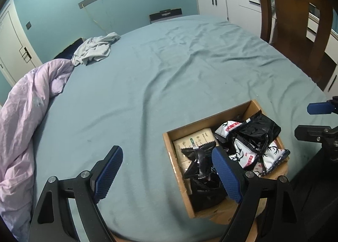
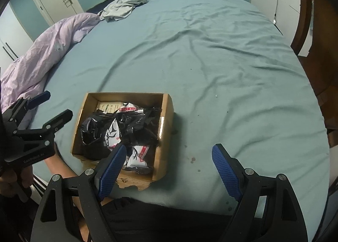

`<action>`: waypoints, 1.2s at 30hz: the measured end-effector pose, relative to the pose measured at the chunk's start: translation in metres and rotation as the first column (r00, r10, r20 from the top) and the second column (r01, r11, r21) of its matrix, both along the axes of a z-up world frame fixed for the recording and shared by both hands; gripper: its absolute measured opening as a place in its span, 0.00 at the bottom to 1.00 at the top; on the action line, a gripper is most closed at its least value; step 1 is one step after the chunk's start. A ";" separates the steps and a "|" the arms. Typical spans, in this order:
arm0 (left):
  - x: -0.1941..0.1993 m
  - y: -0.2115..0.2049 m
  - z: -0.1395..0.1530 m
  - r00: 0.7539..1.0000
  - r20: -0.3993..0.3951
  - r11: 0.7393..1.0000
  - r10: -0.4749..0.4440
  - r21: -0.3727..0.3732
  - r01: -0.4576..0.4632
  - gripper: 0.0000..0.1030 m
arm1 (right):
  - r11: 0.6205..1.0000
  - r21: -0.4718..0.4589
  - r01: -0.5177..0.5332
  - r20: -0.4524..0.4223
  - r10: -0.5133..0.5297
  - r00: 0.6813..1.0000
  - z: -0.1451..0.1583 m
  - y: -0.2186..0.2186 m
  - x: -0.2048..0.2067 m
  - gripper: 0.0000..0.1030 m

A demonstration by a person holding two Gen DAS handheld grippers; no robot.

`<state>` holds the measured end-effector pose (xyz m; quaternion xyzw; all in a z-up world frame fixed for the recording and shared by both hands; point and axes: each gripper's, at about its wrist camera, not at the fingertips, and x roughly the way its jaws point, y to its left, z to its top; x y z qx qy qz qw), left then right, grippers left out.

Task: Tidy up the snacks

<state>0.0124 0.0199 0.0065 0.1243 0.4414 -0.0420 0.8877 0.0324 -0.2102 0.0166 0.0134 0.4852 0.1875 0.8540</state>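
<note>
My left gripper (image 1: 166,174) and right gripper (image 2: 169,170) both gape wide, holding nothing. Just ahead between them sits the cardboard box (image 2: 166,110), heaped with snack packets (image 2: 118,129). I'd pinch one topmost packet by its crimped edge.

A teal sheet (image 1: 169,72) covers the bed, with a crumpled lilac duvet (image 1: 23,119) along its left edge and a grey garment (image 1: 95,49) beyond it. A wooden chair (image 1: 295,19) stands at the right, white cabinets (image 1: 213,2) behind.
</note>
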 end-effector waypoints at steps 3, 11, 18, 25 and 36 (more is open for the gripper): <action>-0.001 -0.002 -0.002 1.000 -0.003 1.000 0.000 0.021 0.000 0.85 | 1.000 -0.005 0.006 0.001 -0.006 1.000 -0.002 -0.003 0.000 0.81; -0.006 -0.007 -0.002 1.000 0.020 0.999 -0.021 0.041 0.020 0.85 | 1.000 -0.028 -0.002 0.026 0.003 1.000 0.000 0.001 -0.005 0.81; -0.004 -0.002 0.001 1.000 0.019 1.000 -0.014 0.011 0.014 0.85 | 0.998 -0.063 -0.016 0.036 0.019 0.999 0.000 0.007 -0.007 0.81; -0.004 0.000 0.001 1.000 0.020 1.000 0.000 0.014 -0.001 0.85 | 0.995 -0.094 -0.025 0.052 0.030 0.998 -0.001 0.013 -0.009 0.81; -0.006 -0.003 0.002 1.000 0.021 1.000 -0.013 0.014 0.013 0.85 | 0.993 -0.112 -0.036 0.059 0.043 0.997 -0.001 0.014 -0.008 0.81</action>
